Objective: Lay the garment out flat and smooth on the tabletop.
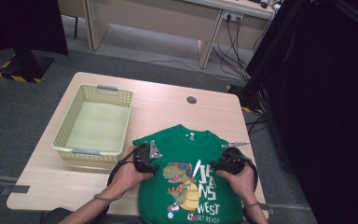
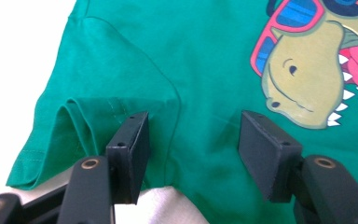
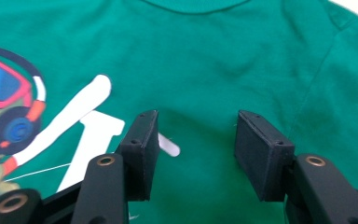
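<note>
1. I see the green cotton dinosaur-print T-shirt [image 1: 186, 179] flat on the pale wooden table [image 1: 168, 102], near edge.
2. My left gripper [image 2: 193, 140] hovers part-open over its sleeve seam, gripping nothing.
3. My right gripper [image 3: 196, 151] hovers part-open over the chest, empty.

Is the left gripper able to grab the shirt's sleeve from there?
Probably yes: the left gripper stands open just beside the folded sleeve of the green shirt, with nothing between them.

Black two-jaw left gripper [image 1: 145, 157] and right gripper [image 1: 230, 162], brass-ringed pivots, grey three-cornered plates, trailing black cables.
</note>
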Available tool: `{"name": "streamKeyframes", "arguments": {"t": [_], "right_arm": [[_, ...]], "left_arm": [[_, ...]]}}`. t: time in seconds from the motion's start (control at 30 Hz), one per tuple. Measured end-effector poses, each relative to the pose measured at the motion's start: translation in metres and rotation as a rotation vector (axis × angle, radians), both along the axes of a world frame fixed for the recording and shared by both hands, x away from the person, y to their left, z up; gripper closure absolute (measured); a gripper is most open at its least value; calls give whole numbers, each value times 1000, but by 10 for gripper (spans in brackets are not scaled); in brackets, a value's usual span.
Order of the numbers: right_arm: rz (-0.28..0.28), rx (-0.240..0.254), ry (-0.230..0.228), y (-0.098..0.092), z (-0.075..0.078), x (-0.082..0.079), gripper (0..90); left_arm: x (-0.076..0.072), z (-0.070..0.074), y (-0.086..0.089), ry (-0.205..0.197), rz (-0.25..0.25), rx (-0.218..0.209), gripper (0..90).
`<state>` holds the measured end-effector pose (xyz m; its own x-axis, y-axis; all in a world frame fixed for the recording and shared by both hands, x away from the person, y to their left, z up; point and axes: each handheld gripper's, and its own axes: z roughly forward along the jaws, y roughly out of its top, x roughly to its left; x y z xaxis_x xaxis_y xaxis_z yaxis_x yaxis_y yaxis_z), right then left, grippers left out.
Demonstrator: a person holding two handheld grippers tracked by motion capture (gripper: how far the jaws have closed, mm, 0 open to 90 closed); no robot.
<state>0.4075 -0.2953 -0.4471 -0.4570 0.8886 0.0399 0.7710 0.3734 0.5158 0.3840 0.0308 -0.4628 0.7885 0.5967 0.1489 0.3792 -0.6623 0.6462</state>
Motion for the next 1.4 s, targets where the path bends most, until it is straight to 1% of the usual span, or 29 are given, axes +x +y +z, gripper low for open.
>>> {"name": "streamKeyframes", "arguments": {"t": [0.03,0.17,0.3,0.4,0.5,0.67,0.7,0.73,0.83,0.93,1.0,1.07,1.13,1.23,1.27,1.33,1.37,1.4], "right_arm": [[0,-4,4,0,-2,2,493],[-2,-1,-6,2,-3,8,492],[2,-10,-11,4,-3,17,492],[0,-9,-12,5,-3,26,491],[-7,-6,-14,6,-4,34,488],[-15,-8,-24,8,-4,44,486],[-19,-5,-24,8,-4,46,486],[-24,-2,-23,8,-4,48,486],[-28,-7,-29,8,-5,54,484],[-31,-10,-35,8,-5,59,473],[-33,-4,-36,8,-5,62,463],[-29,2,-33,7,-5,65,456],[-33,13,-39,6,-3,65,454],[-31,23,-46,5,1,59,448],[-28,25,-44,5,3,56,448],[-17,24,-38,5,5,49,444],[-10,25,-33,4,5,43,441],[-5,24,-29,3,6,38,440]], "left_arm": [[1,0,-1,-2,4,-1,430],[6,0,-3,-5,12,7,432],[16,1,-5,-7,21,22,435],[23,2,-7,-10,28,32,437],[30,2,-8,-5,32,38,440],[41,4,-11,-6,44,58,449],[43,4,-12,-4,42,69,451],[45,5,-13,-6,41,78,452],[51,5,-16,-16,43,89,465],[58,6,-17,0,47,95,471],[62,6,-18,0,56,91,471],[66,7,-19,3,57,100,471],[67,7,-20,-2,60,106,470],[67,7,-20,-10,61,106,469],[67,7,-20,-13,62,109,466],[64,8,-20,-17,70,116,430],[62,9,-19,-22,65,113,414],[58,11,-19,-25,58,100,409]]}}
